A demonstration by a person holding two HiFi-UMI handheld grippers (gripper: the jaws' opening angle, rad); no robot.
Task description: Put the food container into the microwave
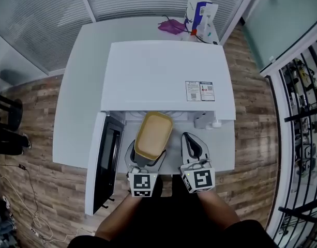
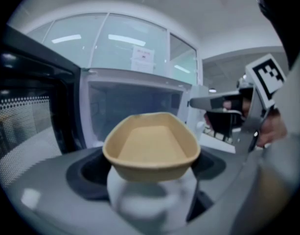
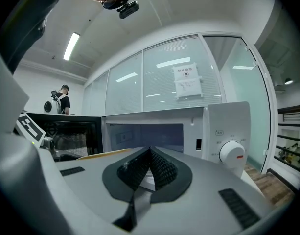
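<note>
- Carrying is the step in hand. In the head view the left gripper (image 1: 146, 158) clamps the near end of the food container (image 1: 153, 134), just ahead of it at the open microwave (image 1: 163, 79).
- In the left gripper view the cavity (image 2: 135, 106) lies straight ahead. Next is probably a level push inward, then release.
- In the right gripper view the right gripper (image 3: 150, 168) has its jaws pressed together, empty.

- microwave (image 1: 166, 79) on white table (image 1: 75, 112), door (image 1: 104, 159) swung open to left
- left gripper (image 1: 147, 157) holds tan food container (image 1: 153, 135) at cavity mouth
- right gripper (image 1: 190, 138) just beside it, jaws together, empty
</note>
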